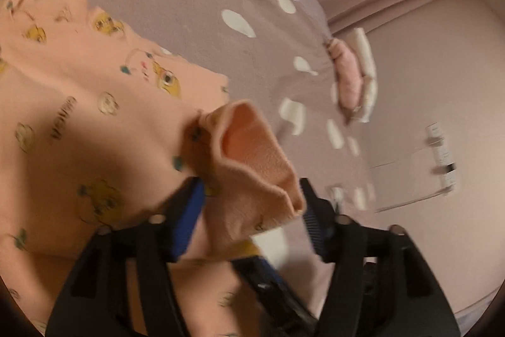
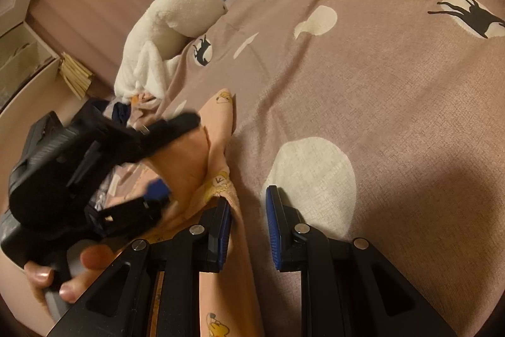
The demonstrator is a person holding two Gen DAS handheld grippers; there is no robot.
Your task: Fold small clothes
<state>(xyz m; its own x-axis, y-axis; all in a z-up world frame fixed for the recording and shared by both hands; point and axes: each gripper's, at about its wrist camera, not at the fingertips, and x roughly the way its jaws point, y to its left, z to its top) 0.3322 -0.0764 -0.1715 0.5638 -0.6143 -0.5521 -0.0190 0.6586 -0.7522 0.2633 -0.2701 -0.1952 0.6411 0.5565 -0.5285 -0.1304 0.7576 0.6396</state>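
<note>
A small peach garment (image 1: 94, 122) printed with yellow cartoon figures lies on a mauve bedspread (image 1: 246, 2). My left gripper (image 1: 252, 204) has its jaws wide apart, with a raised fold of the garment (image 1: 252, 160) standing between them. In the right wrist view the same left gripper (image 2: 176, 157) hovers over the garment's edge (image 2: 202, 160), held by a hand. My right gripper (image 2: 247, 210) is open, its left finger (image 2: 221, 229) touching the garment's edge, its right finger over bare bedspread (image 2: 378, 84).
A white plush toy (image 2: 167, 30) and a pile of mixed clothes (image 2: 132, 109) lie at the bed's edge. Folded pink and white clothes (image 1: 353, 78) sit further along the bed. A shelf with small bottles (image 1: 442, 153) stands beside the bed.
</note>
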